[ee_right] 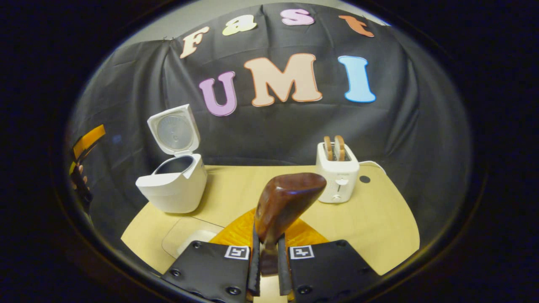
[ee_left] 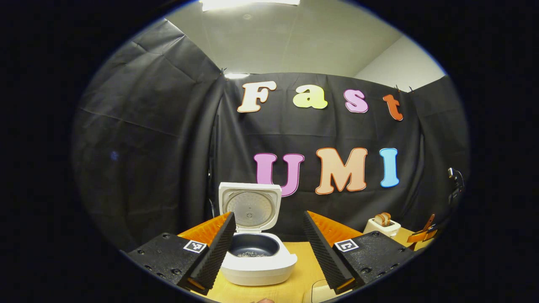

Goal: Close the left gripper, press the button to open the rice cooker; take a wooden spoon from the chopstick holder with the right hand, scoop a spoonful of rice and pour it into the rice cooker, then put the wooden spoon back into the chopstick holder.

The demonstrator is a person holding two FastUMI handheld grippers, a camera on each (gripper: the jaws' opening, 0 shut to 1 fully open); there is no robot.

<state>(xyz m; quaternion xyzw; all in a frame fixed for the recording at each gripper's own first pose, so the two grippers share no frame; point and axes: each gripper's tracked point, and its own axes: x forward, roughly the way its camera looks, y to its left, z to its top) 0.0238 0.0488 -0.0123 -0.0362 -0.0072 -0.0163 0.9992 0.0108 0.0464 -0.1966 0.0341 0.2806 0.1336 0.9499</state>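
Cooker first, working left to right: in the right gripper view it sits ahead and to the left of my right gripper, lid tipped up and back, pot mouth open toward me. In the left gripper view the cooker lies just ahead between the fingers of my left gripper, which stand spread with nothing between them; some rice already lies in the pot. Moving right, my right gripper is clenched on the spoon, both fingers pressing its handle, the long axis running up and away from me, bowl on top, tilted a little right. I cannot tell whether the bowl carries any rice; I see only its back. Beyond it, to the right, the toaster stands on the table. A pale tray lies just left of the fingers; whether it holds the rice supply I cannot say. The holder I cannot place. My read: the right hand has the spoon, so any move to the cooker goes forward and left.
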